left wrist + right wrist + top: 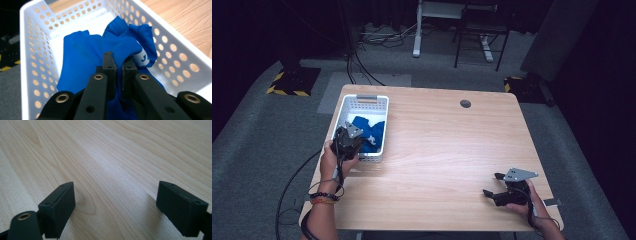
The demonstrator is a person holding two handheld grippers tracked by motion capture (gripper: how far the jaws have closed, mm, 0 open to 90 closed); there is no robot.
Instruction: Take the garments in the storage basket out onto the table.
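Blue cloth (100, 52): lay in white basket (180, 65), upper left of worktop (452, 150).
Left gripper (117, 65): jaws narrow, pinching the cloth's fold.
Right gripper (115, 205): jaws wide, lower right, over bare wood.

Basket walls (172, 50) around blue cloth (87, 57)

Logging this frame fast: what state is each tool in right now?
Left tool: jaws nearly together over the blue cloth in the white basket; whether they pinch it cannot be told.
Right tool: open, holding nothing, above the table.
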